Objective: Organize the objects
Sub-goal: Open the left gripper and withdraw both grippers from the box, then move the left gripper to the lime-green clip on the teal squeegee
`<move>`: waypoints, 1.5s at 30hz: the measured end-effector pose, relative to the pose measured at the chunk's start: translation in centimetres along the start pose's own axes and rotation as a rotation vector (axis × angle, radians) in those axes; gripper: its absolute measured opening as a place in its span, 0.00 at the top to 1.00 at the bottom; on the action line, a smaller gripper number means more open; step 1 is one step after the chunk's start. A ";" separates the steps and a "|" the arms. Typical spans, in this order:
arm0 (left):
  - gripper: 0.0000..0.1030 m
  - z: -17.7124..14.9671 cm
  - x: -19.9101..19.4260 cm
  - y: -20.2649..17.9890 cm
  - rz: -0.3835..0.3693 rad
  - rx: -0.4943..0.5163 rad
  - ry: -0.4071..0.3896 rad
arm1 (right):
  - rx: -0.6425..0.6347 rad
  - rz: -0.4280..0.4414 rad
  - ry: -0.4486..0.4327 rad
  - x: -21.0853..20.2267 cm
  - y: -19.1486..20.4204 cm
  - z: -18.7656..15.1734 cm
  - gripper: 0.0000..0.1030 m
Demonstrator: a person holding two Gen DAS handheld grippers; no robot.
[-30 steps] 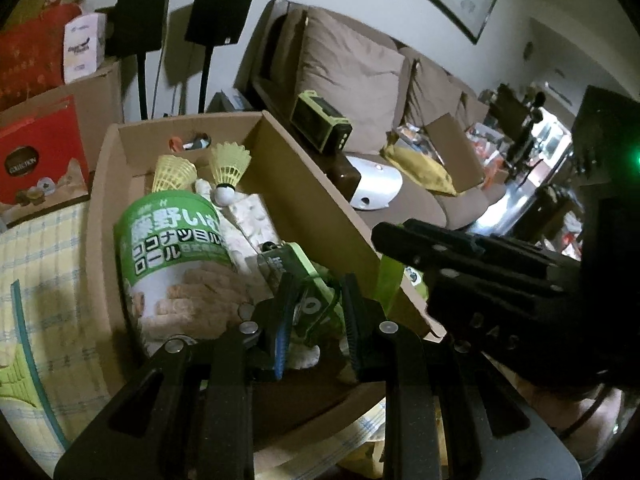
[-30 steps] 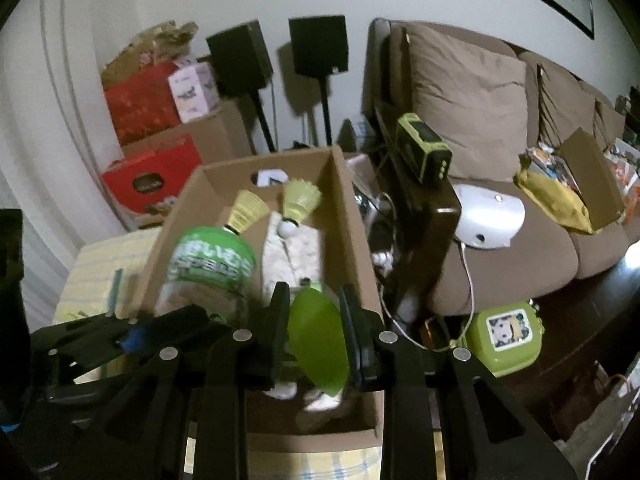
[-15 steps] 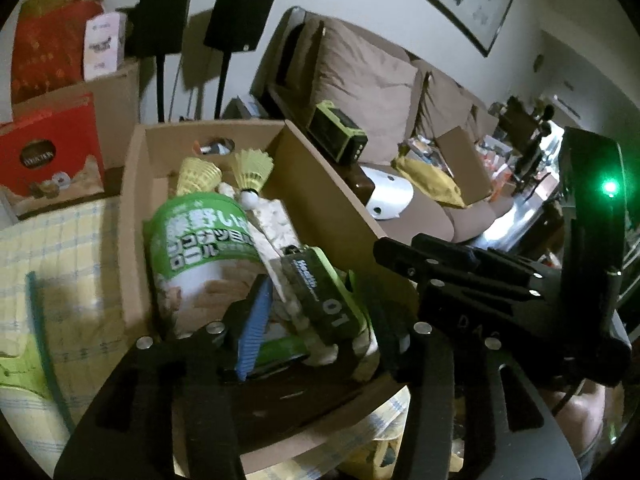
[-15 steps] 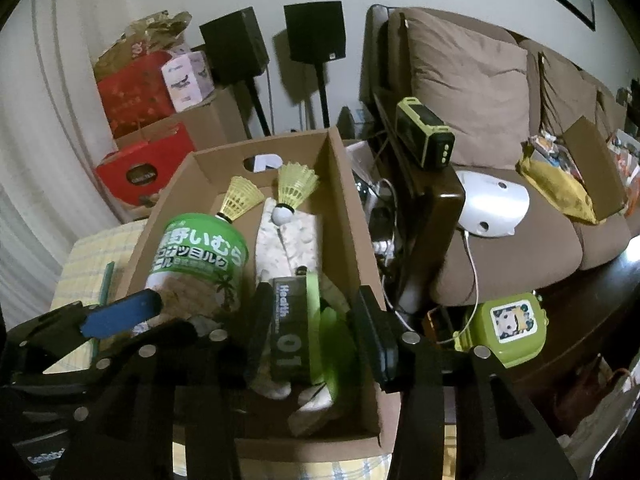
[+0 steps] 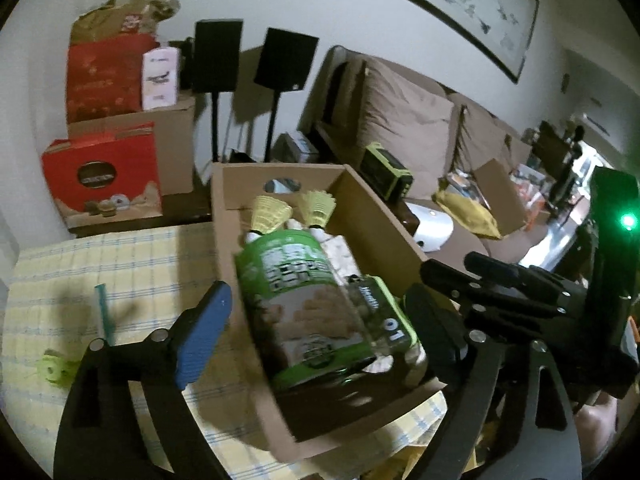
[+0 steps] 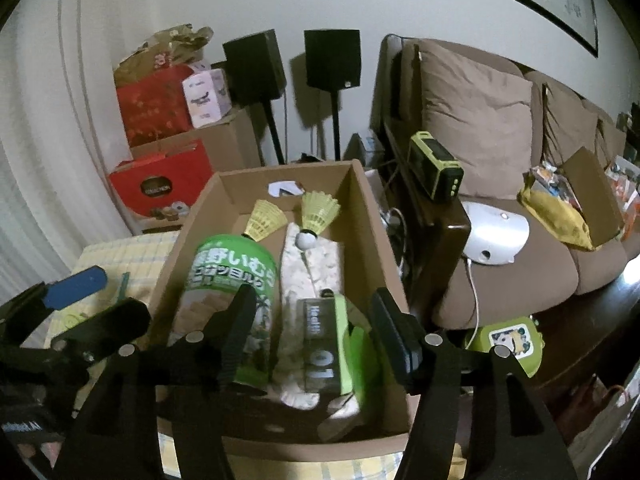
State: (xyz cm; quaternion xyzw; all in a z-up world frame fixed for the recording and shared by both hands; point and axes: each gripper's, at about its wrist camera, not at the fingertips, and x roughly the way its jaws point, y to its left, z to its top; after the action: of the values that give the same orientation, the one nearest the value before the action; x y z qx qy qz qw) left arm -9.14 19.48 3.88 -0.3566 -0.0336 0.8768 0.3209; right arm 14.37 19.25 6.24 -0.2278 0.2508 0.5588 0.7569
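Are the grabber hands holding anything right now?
No. The left gripper and right gripper are both open and hold nothing. The green packet lies loose in the cardboard box.

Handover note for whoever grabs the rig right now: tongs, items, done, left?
Left tongs: open, empty, straddling the cardboard box's left wall.
Right tongs: open, empty, over the box's near end.
In the box: green snack canister on its side, green-and-grey "01" case beside it, two yellow shuttlecocks at the far end, white packet beneath.
Outside, on the checked cloth left of the box: teal stick, small yellow-green item.
Left, probably: box those two.
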 end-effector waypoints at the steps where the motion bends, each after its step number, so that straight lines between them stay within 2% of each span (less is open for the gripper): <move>1: 0.15 0.0 -0.2 0.3 0.009 -0.002 -0.002 | -0.001 0.003 -0.004 -0.1 0.2 0.0 0.35; 2: 0.15 -0.1 -0.5 0.6 0.017 -0.004 -0.005 | -0.004 0.004 -0.008 -0.2 0.4 0.0 0.33; 4: 0.15 -0.2 -1.0 1.2 0.035 -0.004 -0.008 | -0.009 0.012 -0.014 -0.4 1.0 0.0 0.22; 11: 0.14 -0.8 -2.6 3.1 0.088 -0.001 -0.008 | -0.029 0.053 -0.021 -0.9 3.1 0.2 0.20; 13: 0.05 -1.0 -3.1 3.6 0.104 -0.001 -0.013 | -0.046 0.057 -0.020 -1.1 4.1 0.1 0.16; 17: 0.03 -1.3 -4.3 4.9 0.122 -0.018 -0.020 | -0.082 0.058 -0.024 -1.2 5.8 0.1 0.13; 19: 0.02 -1.3 -4.9 5.6 0.132 -0.021 -0.026 | -0.096 0.060 -0.024 -1.2 6.6 0.1 0.05; 21: 0.02 -1.4 -5.5 6.4 0.151 -0.024 -0.032 | -0.107 0.051 -0.026 -1.2 7.4 0.1 0.01; 25: 0.02 -1.6 -6.4 8.1 0.175 -0.037 -0.033 | -0.108 0.086 -0.025 -1.1 8.7 0.1 0.01; 37: 0.02 -2.7 -9.1 13.4 0.266 -0.089 -0.057 | -0.161 0.095 -0.034 -0.9 13.0 -0.3 0.01; 45: 0.02 -3.5 -10.3 17.0 0.298 -0.146 -0.058 | -0.176 0.119 -0.035 -0.6 16.1 -0.5 0.01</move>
State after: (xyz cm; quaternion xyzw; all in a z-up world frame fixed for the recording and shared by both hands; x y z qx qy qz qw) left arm -10.43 -0.62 2.59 -0.3545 -0.0530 0.9198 0.1595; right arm -1.30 22.88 5.13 -0.2682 0.2005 0.6267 0.7036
